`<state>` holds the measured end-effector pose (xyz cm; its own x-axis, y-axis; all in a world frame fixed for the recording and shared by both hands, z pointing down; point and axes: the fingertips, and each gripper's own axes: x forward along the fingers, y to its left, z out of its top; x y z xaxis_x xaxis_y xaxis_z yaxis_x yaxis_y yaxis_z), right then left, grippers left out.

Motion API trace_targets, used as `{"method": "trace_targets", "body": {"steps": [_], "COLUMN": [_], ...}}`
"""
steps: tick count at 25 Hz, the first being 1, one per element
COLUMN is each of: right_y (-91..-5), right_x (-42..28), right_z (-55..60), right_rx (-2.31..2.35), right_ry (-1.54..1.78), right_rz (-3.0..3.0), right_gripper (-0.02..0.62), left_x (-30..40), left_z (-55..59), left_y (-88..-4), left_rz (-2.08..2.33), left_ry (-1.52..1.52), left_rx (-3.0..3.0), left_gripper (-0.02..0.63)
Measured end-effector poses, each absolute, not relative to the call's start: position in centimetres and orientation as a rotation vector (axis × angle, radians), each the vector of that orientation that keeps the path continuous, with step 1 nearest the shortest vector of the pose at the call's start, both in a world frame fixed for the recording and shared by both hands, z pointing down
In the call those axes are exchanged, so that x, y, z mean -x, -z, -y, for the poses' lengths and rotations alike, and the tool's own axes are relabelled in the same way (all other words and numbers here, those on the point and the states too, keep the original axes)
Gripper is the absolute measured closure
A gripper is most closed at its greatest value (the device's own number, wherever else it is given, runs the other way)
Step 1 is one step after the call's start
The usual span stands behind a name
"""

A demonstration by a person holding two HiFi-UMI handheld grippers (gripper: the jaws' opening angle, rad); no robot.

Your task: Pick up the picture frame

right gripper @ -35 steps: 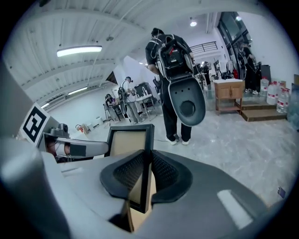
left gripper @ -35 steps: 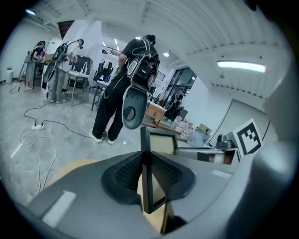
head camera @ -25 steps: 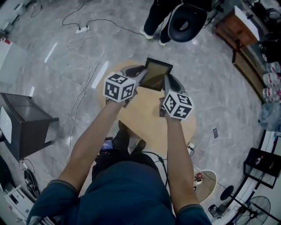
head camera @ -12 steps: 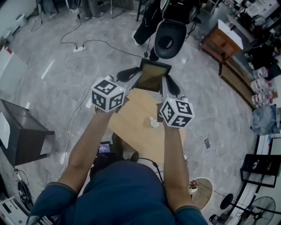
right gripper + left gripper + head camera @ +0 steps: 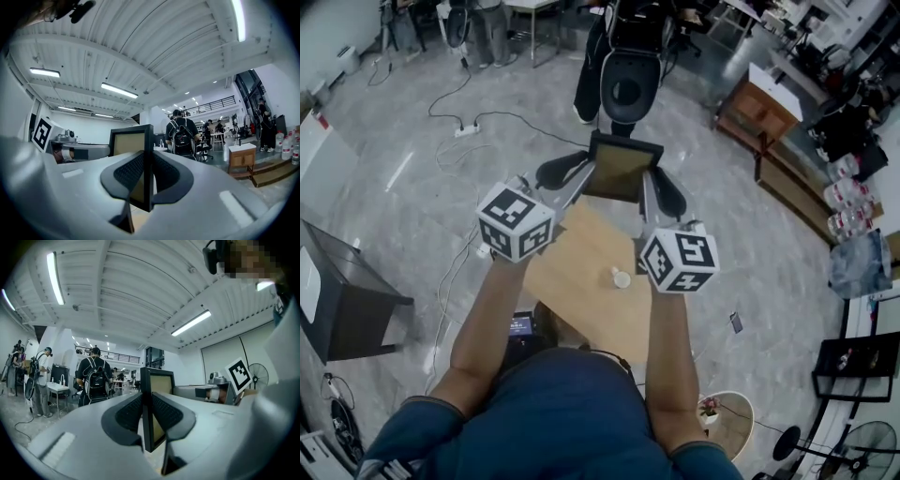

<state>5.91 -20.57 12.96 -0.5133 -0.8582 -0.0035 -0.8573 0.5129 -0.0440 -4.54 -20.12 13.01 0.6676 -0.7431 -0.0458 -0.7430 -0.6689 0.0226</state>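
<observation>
Both left gripper [image 5: 584, 180] and right gripper [image 5: 649, 192] clamp opposite edges of the black rectangular picture frame [image 5: 622, 170], steadying its lift.

I read matt grey plastic on left gripper [image 5: 579, 176] and right gripper [image 5: 653, 183], dimpled black pads [image 5: 131, 412]; picture frame [image 5: 623, 167] smooth, dark-edged; table [image 5: 581, 262] pale wood.

Open lab-like workroom, floor cables [image 5: 502, 117], office chair [image 5: 628, 89], ceiling strip lights [image 5: 191, 323], wooden cabinet [image 5: 764, 112];
</observation>
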Motion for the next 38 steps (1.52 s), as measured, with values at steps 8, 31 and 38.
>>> {"method": "trace_targets", "body": {"steps": [8, 31, 38], "right_y": [-10.3, -11.3, -11.5], "right_x": [-5.8, -5.3, -5.3], "right_z": [18.3, 17.4, 18.0], "right_rx": [1.487, 1.438, 1.438], "right_ry": [0.001, 0.034, 0.045], "right_rz": [-2.71, -2.786, -2.798], "right_gripper": [0.533, 0.534, 0.534], "left_x": [4.7, 5.1, 5.0], "left_z": [17.8, 16.9, 17.3], "left_y": [-10.3, -11.4, -11.6], "left_rz": [1.314, 1.349, 1.353], "left_ry": [0.11, 0.087, 0.075], "left_rx": [-2.92, -2.889, -2.88], "left_gripper": [0.549, 0.551, 0.549]}}
